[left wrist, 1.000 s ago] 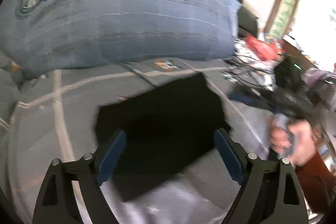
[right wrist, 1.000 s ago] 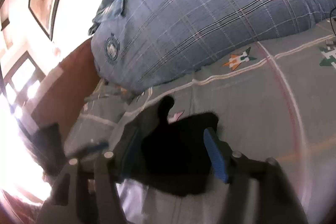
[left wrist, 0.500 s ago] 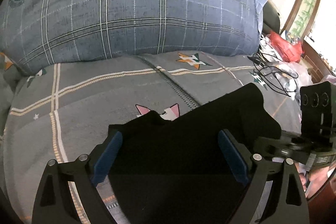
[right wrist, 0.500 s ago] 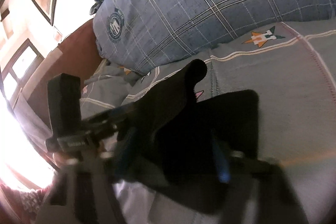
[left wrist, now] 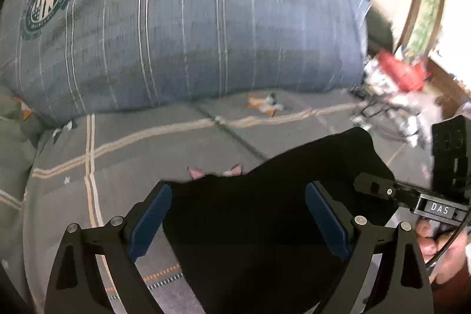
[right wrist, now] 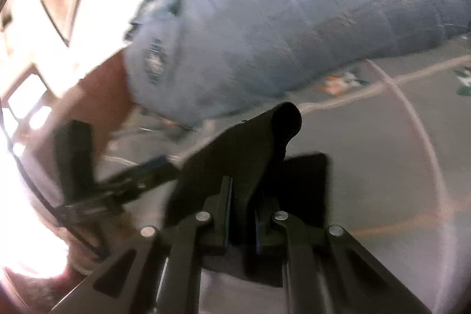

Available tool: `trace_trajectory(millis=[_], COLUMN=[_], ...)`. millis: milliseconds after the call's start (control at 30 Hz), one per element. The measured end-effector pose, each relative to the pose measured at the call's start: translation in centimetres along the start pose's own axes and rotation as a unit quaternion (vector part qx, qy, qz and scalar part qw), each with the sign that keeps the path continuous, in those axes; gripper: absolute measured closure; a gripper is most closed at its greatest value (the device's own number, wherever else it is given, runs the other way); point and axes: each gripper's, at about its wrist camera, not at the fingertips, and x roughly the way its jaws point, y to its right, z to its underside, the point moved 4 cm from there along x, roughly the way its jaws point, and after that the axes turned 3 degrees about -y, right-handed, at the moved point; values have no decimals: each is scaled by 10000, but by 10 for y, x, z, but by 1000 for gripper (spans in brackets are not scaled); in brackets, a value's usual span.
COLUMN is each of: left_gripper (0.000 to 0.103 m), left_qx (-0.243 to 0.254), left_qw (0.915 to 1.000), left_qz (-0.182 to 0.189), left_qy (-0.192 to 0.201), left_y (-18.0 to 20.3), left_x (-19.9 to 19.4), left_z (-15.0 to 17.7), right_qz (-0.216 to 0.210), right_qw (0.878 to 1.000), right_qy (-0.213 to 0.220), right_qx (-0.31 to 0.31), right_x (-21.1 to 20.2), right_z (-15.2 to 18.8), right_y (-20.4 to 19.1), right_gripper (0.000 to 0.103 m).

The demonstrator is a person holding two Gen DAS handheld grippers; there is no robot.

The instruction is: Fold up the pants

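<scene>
- Grey sheet (left wrist: 141,155) below the pillow (left wrist: 182,34) serves as a flat folding surface.
- Pants (left wrist: 259,219) lie below the pillow, one edge lifted.
- Right gripper (right wrist: 242,214) is closing, pinching that edge.
- Left gripper (left wrist: 238,214) gapes wide over the pants, gripping nothing.

A black fabric pair of pants (left wrist: 265,219) is seen on a grey bedsheet (left wrist: 141,155) crossed by beige and orange stripes and printed with pink cat ears. A blue-grey plaid pillow (left wrist: 191,34) is marked with white lines and a dark green round emblem. Blue pads (left wrist: 151,218) are borne by the black left tongs (left wrist: 238,218).
</scene>
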Motion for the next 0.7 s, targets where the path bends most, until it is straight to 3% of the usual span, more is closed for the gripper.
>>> trace_trajectory(millis=[67, 200, 300, 500, 700], left_gripper=[10, 10, 10, 10, 10], left_qx=[-21, -39, -164, -418, -444], left_qw=[9997, 9988, 9988, 9986, 9981], left_qz=[-111, -413, -364, -330, -419], left_qy=[-196, -277, -276, -22, -78], left_y=[1, 2, 1, -10, -6], left_x=[11, 23, 20, -1, 4], left_z=[8, 15, 14, 0, 1], right_qz=[216, 252, 342, 665, 421], right_qw=[9997, 9995, 9993, 9966, 9962], right_qy=[-89, -122, -106, 350, 378], right_qx=[113, 124, 118, -346, -660], right_x=[8, 15, 9, -29, -20], right_z=[7, 12, 8, -7, -19], right_y=[11, 17, 16, -4, -27], right_gripper=[93, 92, 82, 82, 82])
